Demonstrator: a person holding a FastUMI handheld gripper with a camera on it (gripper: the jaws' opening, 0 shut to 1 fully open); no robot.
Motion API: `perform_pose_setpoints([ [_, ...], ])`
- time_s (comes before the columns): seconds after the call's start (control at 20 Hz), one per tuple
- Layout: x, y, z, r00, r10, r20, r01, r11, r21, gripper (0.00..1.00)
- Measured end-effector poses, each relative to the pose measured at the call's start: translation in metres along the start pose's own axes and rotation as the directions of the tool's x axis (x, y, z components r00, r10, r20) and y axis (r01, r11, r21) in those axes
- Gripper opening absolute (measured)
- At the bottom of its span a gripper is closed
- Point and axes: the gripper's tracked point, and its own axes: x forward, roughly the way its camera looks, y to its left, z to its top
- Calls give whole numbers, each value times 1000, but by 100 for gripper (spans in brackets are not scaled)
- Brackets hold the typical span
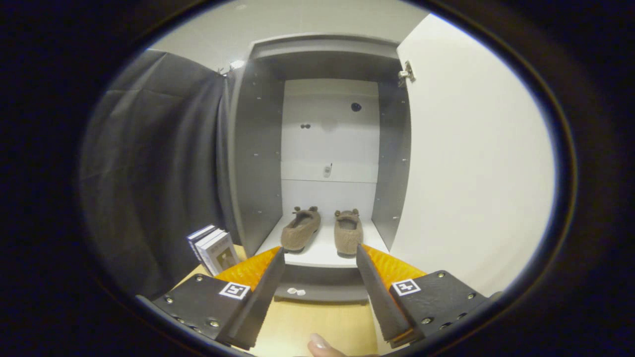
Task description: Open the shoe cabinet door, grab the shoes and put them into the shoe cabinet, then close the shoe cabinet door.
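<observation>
Wide apart and empty, the claw (320, 260) faces both shoes (300, 228) shelved inside the cabinet (255, 148); swinging the door (471, 163) carelessly (books (213, 249) nearby) risks mishap.

The gripper (320, 258) points level and forward, its two fingers (263, 292) spread wide apart with nothing between them — empty. Near, below the fingers, a person's fingertip (320, 345) shows — just the tip.
</observation>
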Motion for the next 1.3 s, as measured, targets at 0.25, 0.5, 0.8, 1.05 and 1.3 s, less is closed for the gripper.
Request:
perform_pose_setpoints([
  [0.25, -92, -1, 7, 998, -9, 66, 9, 1000, 10, 89],
  [0.5, -174, -55, 5, 975, -186, 121, 170, 976, 135, 89],
  [0.8, -238, -152, 5, 923, -359, 140, 328, 923, 200, 89],
  [1.05, -228, -224, 3, 934, -333, 129, 315, 939, 140, 89],
  [1.3, -178, -249, 1, 980, -156, 120, 140, 982, 131, 91],
])
